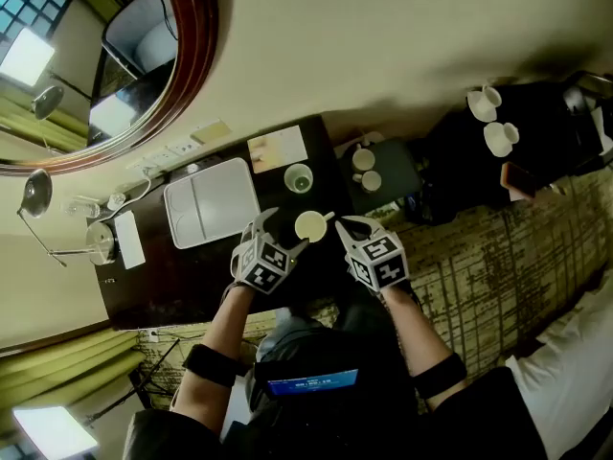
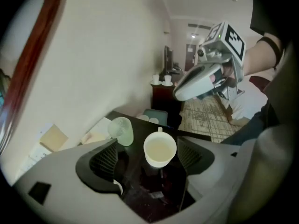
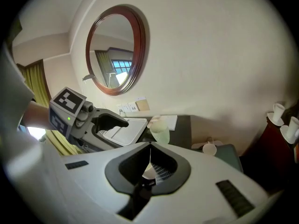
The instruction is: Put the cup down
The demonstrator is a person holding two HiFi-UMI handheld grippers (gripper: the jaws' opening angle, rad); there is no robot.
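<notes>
The white cup [image 1: 310, 225] stood on the dark table [image 1: 192, 276], so my left tongs [image 1: 284, 230] gaped wide, not gripping; my right tongs [image 1: 345, 226] were closed, empty.

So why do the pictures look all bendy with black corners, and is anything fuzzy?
Right gripper view: the wide lens bends the wall and mirror, and the corners go dark. Left gripper view: the same bending; the cup is fairly sharp, the glass behind it is soft, and the near fingers are blurry. Head view: the room is dim, with glare from a bright patch at bottom left.
</notes>
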